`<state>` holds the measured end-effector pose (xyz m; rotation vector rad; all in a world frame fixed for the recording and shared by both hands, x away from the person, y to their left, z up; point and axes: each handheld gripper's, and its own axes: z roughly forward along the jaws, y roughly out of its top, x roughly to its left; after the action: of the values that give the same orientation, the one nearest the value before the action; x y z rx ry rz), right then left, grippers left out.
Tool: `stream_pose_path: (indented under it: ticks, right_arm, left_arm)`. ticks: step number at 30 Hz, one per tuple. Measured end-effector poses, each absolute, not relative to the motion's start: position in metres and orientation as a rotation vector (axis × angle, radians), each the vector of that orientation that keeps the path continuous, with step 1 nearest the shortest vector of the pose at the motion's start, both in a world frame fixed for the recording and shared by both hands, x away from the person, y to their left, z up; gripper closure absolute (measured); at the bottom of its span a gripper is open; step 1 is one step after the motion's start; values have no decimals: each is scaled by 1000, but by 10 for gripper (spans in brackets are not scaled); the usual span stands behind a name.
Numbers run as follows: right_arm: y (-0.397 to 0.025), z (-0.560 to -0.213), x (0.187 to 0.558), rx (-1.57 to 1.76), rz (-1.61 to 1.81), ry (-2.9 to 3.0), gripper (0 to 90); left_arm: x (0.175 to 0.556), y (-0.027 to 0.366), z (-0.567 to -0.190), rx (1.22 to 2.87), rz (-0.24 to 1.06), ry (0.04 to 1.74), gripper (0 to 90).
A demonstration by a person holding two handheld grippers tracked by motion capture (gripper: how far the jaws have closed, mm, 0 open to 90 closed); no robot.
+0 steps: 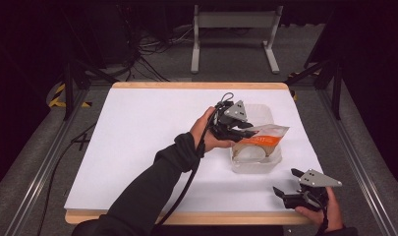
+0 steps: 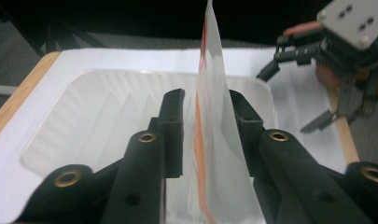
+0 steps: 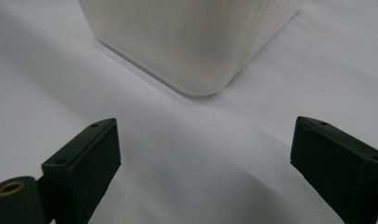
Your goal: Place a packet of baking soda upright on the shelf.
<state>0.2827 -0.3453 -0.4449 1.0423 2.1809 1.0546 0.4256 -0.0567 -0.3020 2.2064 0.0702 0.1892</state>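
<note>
**Packet held over the tub**

The packet is a flat pouch, white with an orange band and orange print, and it hangs above the clear plastic tub at the right side of the table. In the left gripper view the packet stands on edge between the two black jaws, thin and slightly bowed, its orange stripe running down one face. The right-hand jaw lies against it; whether the left-hand jaw quite touches it I cannot tell, though the jaws stand narrow around it and the packet stays up off the tub.

The left gripper reaches in from the tub's left rim, with the person's left hand wrapped around its body, the wrist bent and the dark-sleeved forearm running back to the table's near edge. Its grey plate faces up and its cable trails down along the sleeve.

The tub is ribbed and see-through, with a pale round shape showing in its near end; what that is I cannot tell.

The right gripper sits low near the table's front right corner, just short of the tub, held by the right hand. In the right gripper view its jaws stand wide apart with nothing between them, pointing at the tub's rounded corner over the white tabletop.
</note>
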Motion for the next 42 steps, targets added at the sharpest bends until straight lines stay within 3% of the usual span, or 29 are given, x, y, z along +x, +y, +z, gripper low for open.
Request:
stream_pose_path:
  ticks: [7,24,42]
  right_arm:
    - [-345,-445,283,1040,1047,2188,92]
    - [-343,-446,283,1042,1026,2192,93]
    - [-344,-444,283,1037,1031,2188,94]
  left_arm:
    - [424,-41,-296,2284,260,74,542]
    - [428,-10,-313,2362,333,138,277]
    - [421,39,-337,2415,429,176,174]
